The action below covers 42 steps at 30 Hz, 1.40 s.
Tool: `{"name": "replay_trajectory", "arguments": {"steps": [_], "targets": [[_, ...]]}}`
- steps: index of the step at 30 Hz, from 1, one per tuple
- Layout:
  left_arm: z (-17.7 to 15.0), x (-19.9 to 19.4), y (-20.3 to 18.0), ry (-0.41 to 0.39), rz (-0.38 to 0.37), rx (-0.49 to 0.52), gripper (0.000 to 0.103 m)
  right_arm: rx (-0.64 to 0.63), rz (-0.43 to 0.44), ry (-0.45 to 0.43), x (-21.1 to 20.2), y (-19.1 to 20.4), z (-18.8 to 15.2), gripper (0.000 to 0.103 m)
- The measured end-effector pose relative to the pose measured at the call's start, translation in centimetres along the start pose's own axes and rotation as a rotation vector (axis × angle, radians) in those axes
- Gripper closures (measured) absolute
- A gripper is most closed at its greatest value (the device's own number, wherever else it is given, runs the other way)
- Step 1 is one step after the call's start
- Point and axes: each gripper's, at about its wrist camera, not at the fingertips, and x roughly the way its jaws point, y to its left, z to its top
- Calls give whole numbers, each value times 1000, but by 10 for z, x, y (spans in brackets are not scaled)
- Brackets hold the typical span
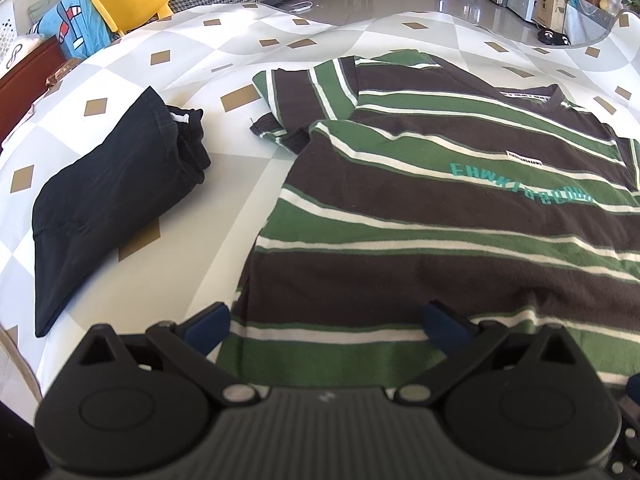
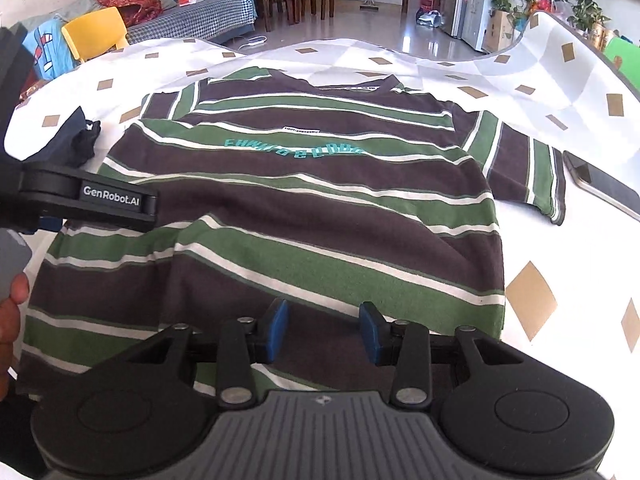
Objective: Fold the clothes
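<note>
While the striped T-shirt (image 2: 304, 208) is lying spread flat on the checked cloth (image 2: 560, 240), collar away from the person and hem nearest, its long axis is running straight ahead of both tools. The right gripper (image 2: 323, 326) is hovering over the hem near the right side seam, jaws partly parted with nothing between them. The left gripper (image 1: 326, 322) is standing wide open at the hem's left corner, also empty. Each hand is sitting nearest its own side, so a fold could start from either edge.
</note>
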Motion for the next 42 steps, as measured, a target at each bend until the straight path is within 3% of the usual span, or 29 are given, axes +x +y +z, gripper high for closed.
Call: {"name": "replay_trajectory", "arguments": {"steps": [12,30,42], "targets": [[-10,-3,4,29,-42,-36,0,23,-11,94,3,-4,-5,62],[-29,-15,-4,67,-71,14,0,61,-30,217,12,-13,-8,59],[-35,-15,-12,83,-61,59,0,63,-37,233,19,-16,-2,59]]}}
